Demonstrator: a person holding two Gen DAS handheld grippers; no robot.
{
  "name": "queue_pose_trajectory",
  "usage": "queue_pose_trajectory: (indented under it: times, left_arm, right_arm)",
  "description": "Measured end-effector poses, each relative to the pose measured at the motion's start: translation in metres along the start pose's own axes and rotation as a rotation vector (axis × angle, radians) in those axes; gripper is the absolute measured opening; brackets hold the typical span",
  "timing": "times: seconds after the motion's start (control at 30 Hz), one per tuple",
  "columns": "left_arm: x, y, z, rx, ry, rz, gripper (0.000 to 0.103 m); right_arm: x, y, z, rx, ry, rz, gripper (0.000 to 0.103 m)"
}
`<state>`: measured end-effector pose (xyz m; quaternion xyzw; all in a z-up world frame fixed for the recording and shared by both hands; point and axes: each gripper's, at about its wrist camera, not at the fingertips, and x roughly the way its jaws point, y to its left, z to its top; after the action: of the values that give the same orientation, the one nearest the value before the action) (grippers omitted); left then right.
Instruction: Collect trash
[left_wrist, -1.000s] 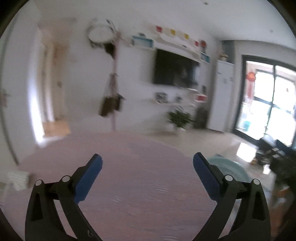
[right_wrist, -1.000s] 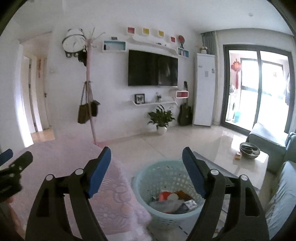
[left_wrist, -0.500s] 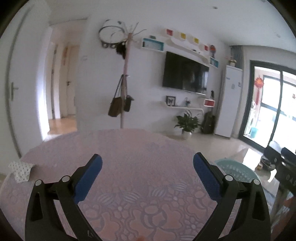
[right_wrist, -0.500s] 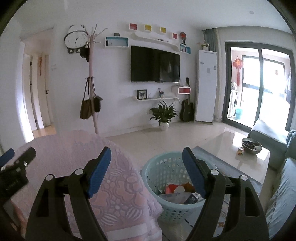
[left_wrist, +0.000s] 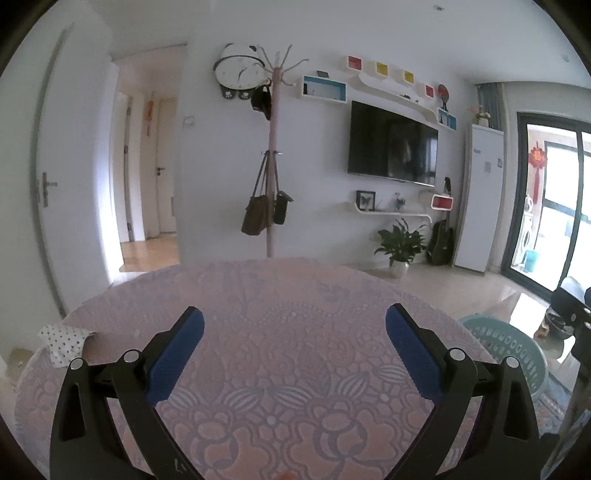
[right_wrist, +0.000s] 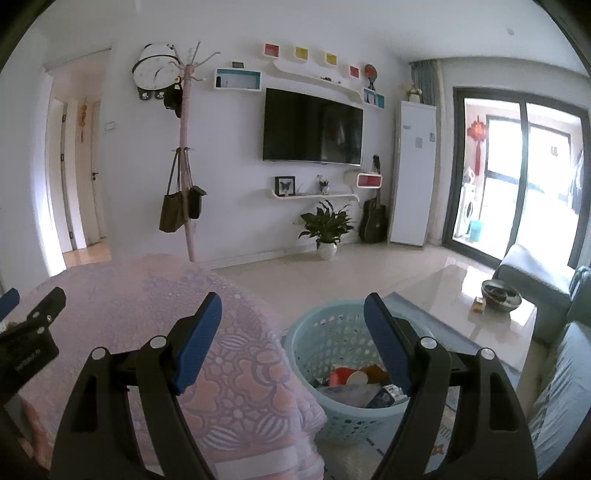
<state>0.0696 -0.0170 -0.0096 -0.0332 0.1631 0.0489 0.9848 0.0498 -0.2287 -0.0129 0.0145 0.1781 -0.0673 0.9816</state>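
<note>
L gripper is seen spread wide over the counter, w/ nothing between its blue pads and nothing touched. The counter is covered by a pink floral cloth. A crumpled white dotted tissue is seen lying at the counter's far left edge, well apart from the L gripper. R gripper is likewise held spread, w/ nothing pinched; it is aimed past the counter's right edge toward the light-blue basket on the floor just beside the counter. Trash is seen inside the basket: a red-and-white cup, wrappers, a dark packet. The basket's rim is also seen at right in the left wrist view.
</note>
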Motion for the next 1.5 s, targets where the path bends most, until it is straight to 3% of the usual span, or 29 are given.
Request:
queue_pose_trajectory:
  times: [0.8, 1.5]
  left_arm:
    - [0.004, 0.005, -0.003, 0.017, -0.008, 0.057, 0.096]
    - [0.007, 0.006, -0.004, 0.011, -0.003, 0.045, 0.096]
  right_arm:
    - [0.005, 0.008, -0.004, -0.015, 0.004, 0.008, 0.075]
    - [0.009, 0.010, 0.000, -0.006, 0.014, 0.019, 0.075]
